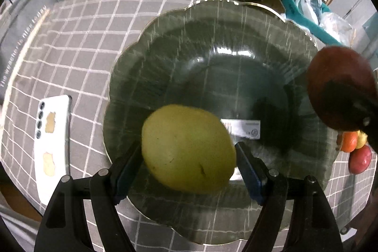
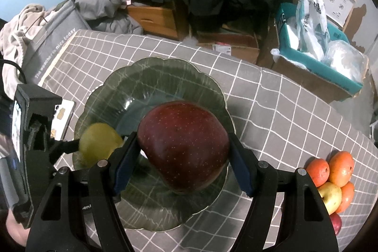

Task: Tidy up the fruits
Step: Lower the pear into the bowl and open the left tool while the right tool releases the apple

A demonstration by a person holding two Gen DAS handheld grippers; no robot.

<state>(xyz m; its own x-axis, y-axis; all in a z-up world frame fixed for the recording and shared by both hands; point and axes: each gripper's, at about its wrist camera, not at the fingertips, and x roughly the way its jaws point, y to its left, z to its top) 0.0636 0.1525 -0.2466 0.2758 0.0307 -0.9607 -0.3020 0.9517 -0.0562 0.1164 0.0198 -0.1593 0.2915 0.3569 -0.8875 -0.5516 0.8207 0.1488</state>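
One red apple (image 2: 183, 145) (gripped), one pear (image 1: 187, 149), one plate (image 1: 165, 44)

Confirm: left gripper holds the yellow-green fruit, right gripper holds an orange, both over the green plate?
Not quite. The right gripper holds a dark red apple, not an orange, as the right wrist view shows; the oranges sit in the pile on the tablecloth. The left gripper does hold the yellow-green fruit, both over the green plate.
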